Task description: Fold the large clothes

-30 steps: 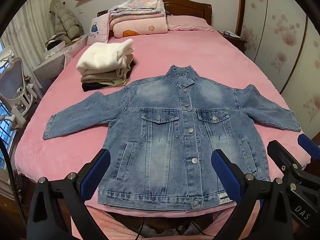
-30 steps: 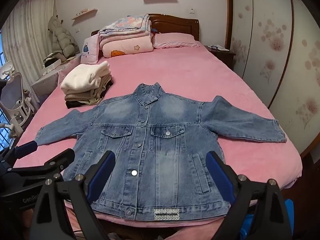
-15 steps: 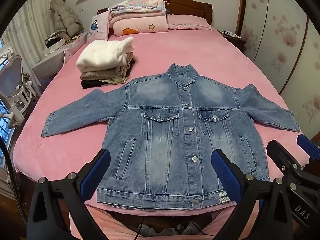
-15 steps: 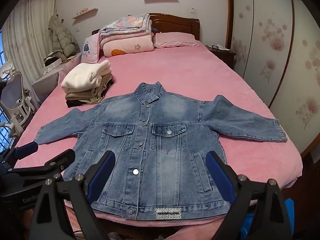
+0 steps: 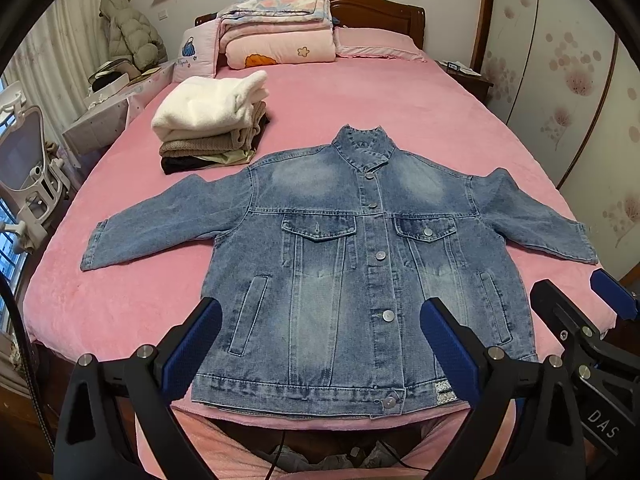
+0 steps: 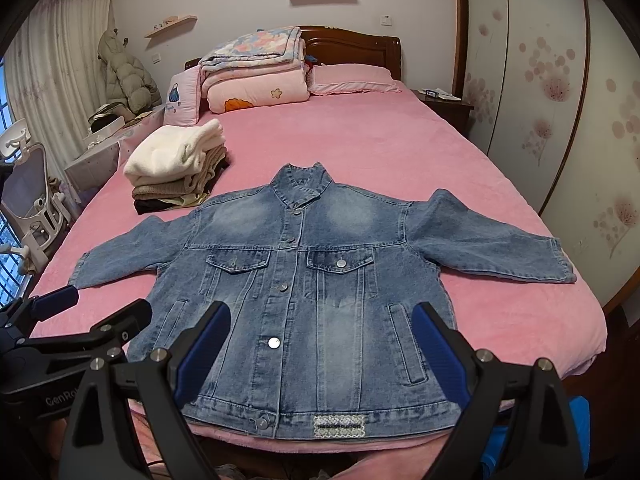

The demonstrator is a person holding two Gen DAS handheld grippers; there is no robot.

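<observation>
A blue denim jacket lies flat and buttoned, front up, on the pink bed, sleeves spread to both sides and hem at the near edge. My left gripper hovers open above the hem with nothing between its blue pads. My right gripper is likewise open and empty over the jacket near its hem. Each gripper appears at the edge of the other's view: the right gripper at the right, the left gripper at the left.
A stack of folded clothes topped by a white fleece sits at the bed's left. Folded quilts and a pillow lie by the headboard. A white chair stands left of the bed; a nightstand and wardrobe doors right.
Both grippers have drifted slightly, so the jacket sits a little higher and closer in each view. Jacket and jaws are unchanged.
</observation>
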